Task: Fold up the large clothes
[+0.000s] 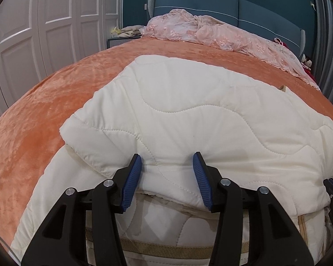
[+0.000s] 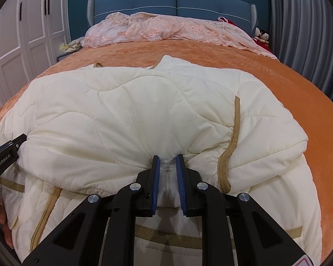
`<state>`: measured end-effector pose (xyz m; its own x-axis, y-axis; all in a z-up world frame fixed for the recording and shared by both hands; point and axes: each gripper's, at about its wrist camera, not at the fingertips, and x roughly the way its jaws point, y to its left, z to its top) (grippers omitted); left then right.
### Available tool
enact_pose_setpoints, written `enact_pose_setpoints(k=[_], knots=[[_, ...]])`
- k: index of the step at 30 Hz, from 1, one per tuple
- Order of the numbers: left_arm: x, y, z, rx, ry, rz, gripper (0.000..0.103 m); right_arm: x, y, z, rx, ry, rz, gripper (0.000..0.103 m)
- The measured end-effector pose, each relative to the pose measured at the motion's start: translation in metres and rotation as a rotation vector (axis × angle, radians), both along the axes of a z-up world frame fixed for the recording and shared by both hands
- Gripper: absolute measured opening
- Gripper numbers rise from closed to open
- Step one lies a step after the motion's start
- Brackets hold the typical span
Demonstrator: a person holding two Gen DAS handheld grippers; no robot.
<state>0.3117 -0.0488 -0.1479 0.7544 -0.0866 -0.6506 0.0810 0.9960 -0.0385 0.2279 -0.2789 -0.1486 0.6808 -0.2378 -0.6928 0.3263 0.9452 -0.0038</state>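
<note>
Here, in the left wrist view, the quilt (image 1: 188,110) lies folded on the orange bed (image 1: 44,115); the left hand-held gripper (image 1: 167,161) at 6 o'clock stands apart over its fold. In the right wrist view, the right hand-held gripper (image 2: 168,160) at 6 o'clock pinches bunched quilt.

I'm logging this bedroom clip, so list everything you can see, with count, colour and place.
Quilted garment: one, cream with tan trim, folded on the bed.
Bedspread: one, orange, covering the bed.
Lace cover: one, pink, bunched by the headboard.
Headboard: one, blue, far end.
Wardrobe doors: white, on the left.
Dolls: small, red and white, far right of the bed.
Left gripper: black with blue pads, open over the garment's edge.
Right gripper: same colours, pinching a garment fold.
</note>
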Motion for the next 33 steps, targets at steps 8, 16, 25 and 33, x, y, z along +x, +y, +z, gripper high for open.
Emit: enact_pose_setpoints(k=[8, 16, 25, 33], knots=[[0.000, 0.000, 0.000, 0.003, -0.003, 0.002, 0.047, 0.000, -0.001, 0.000, -0.004, -0.001, -0.001, 0.016], [0.001, -0.001, 0.000, 0.006, 0.007, 0.002, 0.047, 0.001, -0.001, 0.000, 0.001, 0.004, 0.000, 0.016], [0.011, 0.034, 0.075, -0.118, 0.095, -0.060, 0.049, -0.017, -0.014, 0.066, 0.078, -0.047, 0.012, 0.033], [0.116, 0.018, 0.111, -0.013, 0.077, -0.023, 0.056, 0.106, -0.004, 0.104, 0.195, -0.062, 0.152, 0.058]])
